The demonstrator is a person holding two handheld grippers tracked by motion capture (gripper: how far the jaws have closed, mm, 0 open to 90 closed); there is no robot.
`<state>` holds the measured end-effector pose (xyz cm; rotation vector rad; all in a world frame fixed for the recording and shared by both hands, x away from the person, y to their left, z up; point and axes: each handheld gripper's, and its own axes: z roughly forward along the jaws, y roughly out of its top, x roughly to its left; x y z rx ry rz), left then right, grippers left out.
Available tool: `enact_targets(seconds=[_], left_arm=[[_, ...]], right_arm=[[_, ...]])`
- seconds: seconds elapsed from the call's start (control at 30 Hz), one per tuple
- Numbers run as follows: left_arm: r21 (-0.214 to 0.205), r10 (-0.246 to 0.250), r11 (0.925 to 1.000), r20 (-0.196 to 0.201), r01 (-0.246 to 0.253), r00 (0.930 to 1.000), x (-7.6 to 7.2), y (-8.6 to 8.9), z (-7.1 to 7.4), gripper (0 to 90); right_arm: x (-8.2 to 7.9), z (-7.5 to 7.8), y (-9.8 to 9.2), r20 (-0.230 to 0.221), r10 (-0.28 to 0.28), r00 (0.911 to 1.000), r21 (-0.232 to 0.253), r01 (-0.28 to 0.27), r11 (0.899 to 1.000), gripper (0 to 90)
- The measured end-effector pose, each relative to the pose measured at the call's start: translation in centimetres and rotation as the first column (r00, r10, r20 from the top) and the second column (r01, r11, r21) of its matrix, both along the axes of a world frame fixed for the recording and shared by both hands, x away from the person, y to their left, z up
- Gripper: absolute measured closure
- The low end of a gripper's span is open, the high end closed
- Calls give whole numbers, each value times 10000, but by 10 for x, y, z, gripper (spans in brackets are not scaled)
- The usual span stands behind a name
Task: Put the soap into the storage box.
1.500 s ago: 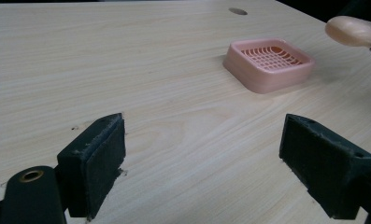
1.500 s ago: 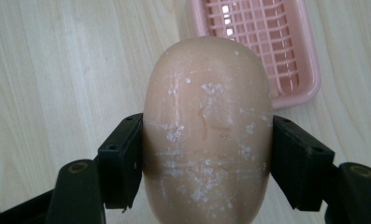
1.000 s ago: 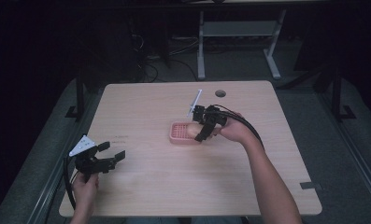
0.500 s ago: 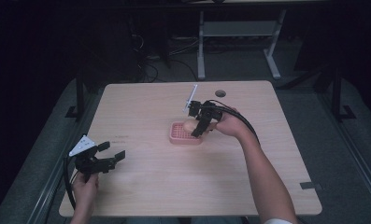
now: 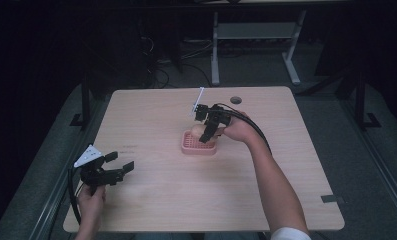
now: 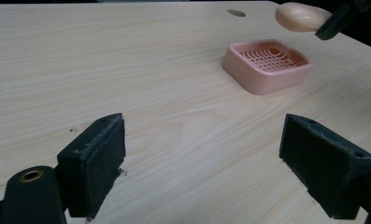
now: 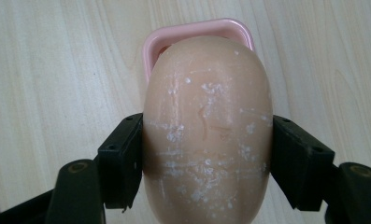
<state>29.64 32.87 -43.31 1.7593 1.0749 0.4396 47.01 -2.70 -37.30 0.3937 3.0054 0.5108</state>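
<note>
A pink soap dish [image 5: 199,145] with a grid bottom sits near the middle of the wooden table [image 5: 151,200]; the left gripper view shows it at the upper right [image 6: 267,65]. My right gripper [image 5: 206,131] is shut on a peach oval soap bar [image 7: 206,130] and holds it just above the dish's rim [image 7: 197,29]. The bar [image 6: 301,17] hangs clear of the dish in the left gripper view. My left gripper [image 5: 120,169] stands open near the table's front left, low over bare wood, its two pads [image 6: 99,158] wide apart with nothing between them.
A round cable hole [image 5: 236,99] lies near the table's far edge. A dark strip of tape [image 5: 333,198] sits at the front right. Beyond the far edge stand metal desk legs [image 5: 215,55] and cables on the floor.
My right gripper has carried the soap bar a little to the left and toward the far side of the dish. The left gripper has stayed put.
</note>
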Motion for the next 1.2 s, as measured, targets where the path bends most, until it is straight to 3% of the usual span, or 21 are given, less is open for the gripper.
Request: enact_targets(seconds=[0.23,1.0,1.2], left_arm=[[-23,8,10000,12,-8,10000,0,0,0,142],[-59,33,10000,3,-33,10000,0,1,0,142],[-18,45,10000,9,-45,10000,1,2,0,142]], right_arm=[[7,-6,6,-149,-64,9999,72,65,10000,318],[18,-38,23,-725,98,9973,-655,-145,9977,317],[20,-41,22,-785,75,9969,-602,-123,9981,317]])
